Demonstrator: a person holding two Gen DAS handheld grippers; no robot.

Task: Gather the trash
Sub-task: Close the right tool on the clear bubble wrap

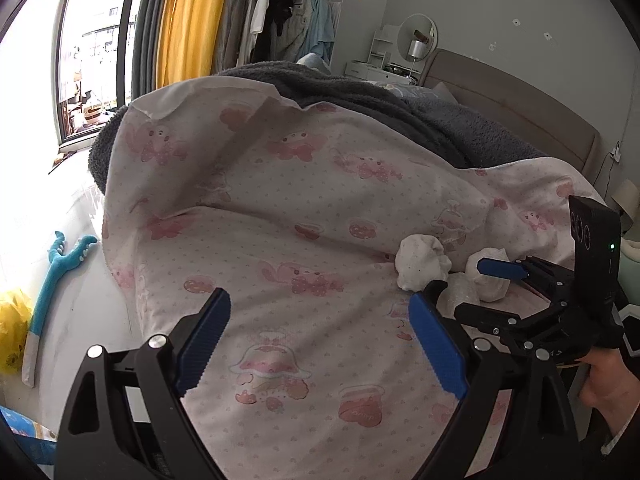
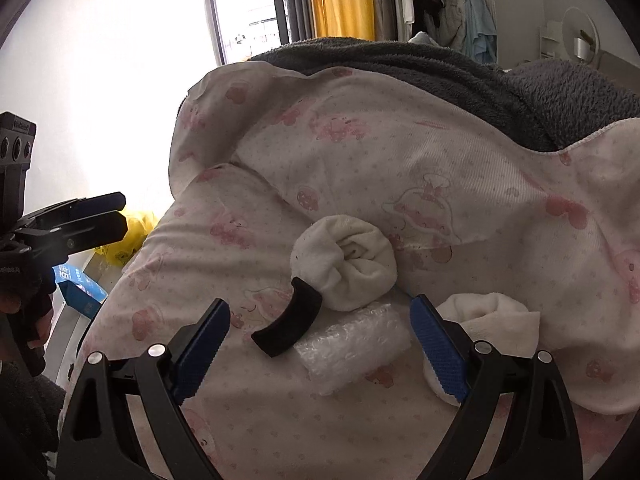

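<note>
On the bed, covered by a white quilt printed with pink cartoon figures, a small cluster of litter lies together: a clear roll of bubble wrap, a curved black foam strip, a rolled-up white cloth ball and a second white cloth bundle.

The right tool hovers just above this cluster with its blue-padded jaws spread wide and nothing between them. The bubble wrap sits directly ahead, inside the gap, nearer the right-hand pad. Its long axis runs diagonally, from lower left to upper right in the right wrist view, so it lies roughly across the jaws' closing line, not along it. The black foam strip touches its left end and the cloth ball lies just beyond.

The left tool is also fully open and empty, held over bare quilt, with the litter well off to its right. The right hand is therefore clearly nearer. A straight descent looks sufficient, though closing on the wrap may catch the foam strip too.

A yellow plastic bag lies on the floor beside the bed.
</note>
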